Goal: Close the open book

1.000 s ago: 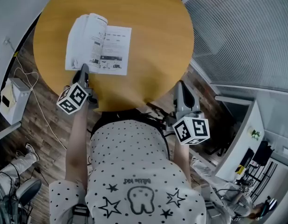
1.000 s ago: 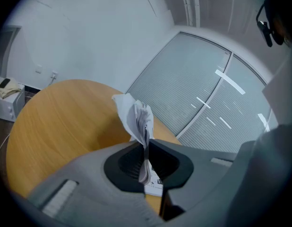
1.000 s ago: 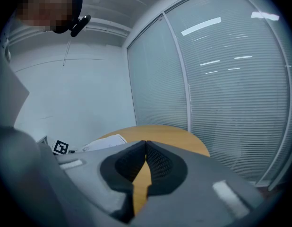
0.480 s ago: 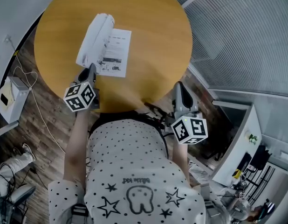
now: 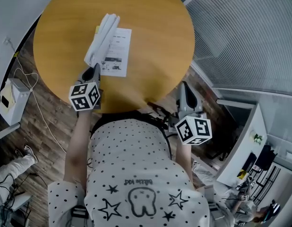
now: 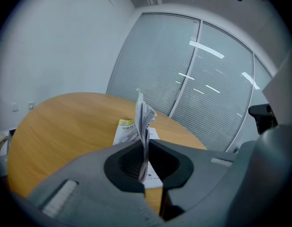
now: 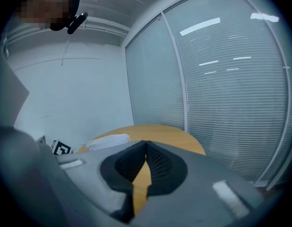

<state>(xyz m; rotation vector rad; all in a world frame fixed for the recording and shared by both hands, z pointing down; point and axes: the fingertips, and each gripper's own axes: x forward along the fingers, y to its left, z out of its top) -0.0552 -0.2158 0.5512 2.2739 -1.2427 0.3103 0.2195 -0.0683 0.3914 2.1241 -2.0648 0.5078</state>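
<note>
Head view: round table (image 5: 153,27), wood top. The book (image 5: 116,56) lies just 6 o'clock of the table's centre, spine running roughly 12 to 6. Its right half lies flat on the wood, print up. The left-hand pages (image 5: 102,38) are lifted off the table into a near-upright bundle, seen almost edge-on, not yet down on the flat half.

The left gripper (image 5: 95,70) is at the table's 7 o'clock edge and points toward 12, tips at the near left corner of the book. Left gripper view: the jaws are clenched on the lower edge of the pages, which stand on edge between the pads and fan loosely above them. The flat half, with a yellow strip at its far end, shows beyond.

The right gripper (image 5: 184,90) is at the table's 4 o'clock edge, well apart from the book. Right gripper view: the jaws are pressed together with nothing between them, only bare wood beyond.

On the floor at 8 o'clock of the table is a white box (image 5: 11,100) with a cable
</note>
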